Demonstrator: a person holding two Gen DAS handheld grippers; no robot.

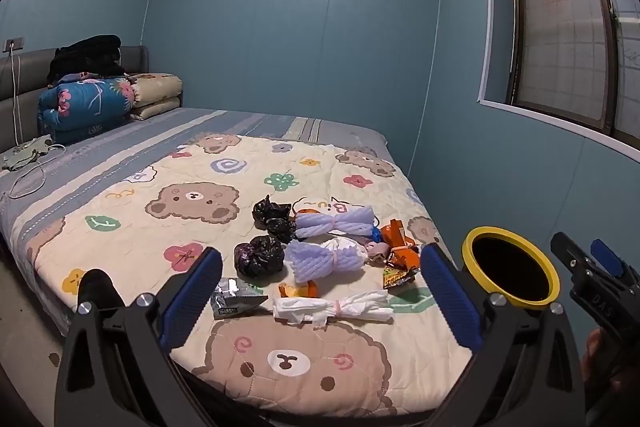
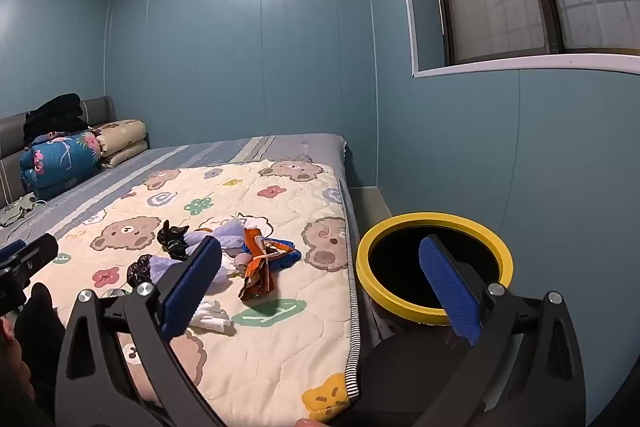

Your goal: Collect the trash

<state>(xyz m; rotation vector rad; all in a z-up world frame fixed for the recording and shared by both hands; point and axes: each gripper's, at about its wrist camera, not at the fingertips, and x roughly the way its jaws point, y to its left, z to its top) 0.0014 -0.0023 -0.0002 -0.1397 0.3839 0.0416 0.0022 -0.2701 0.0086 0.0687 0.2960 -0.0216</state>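
Trash lies on the bear-print quilt: black bags, two lilac foam nets, a white tissue bundle, a silver wrapper and orange wrappers. A yellow-rimmed black bin stands right of the bed; it also shows in the right wrist view. My left gripper is open and empty, above the tissue bundle. My right gripper is open and empty, over the bed's right edge beside the bin, with the orange wrappers ahead on the left.
Folded quilts and dark clothes are stacked at the headboard. A charging cable lies on the striped sheet. A blue wall and window run along the bed's right side, leaving a narrow gap where the bin stands.
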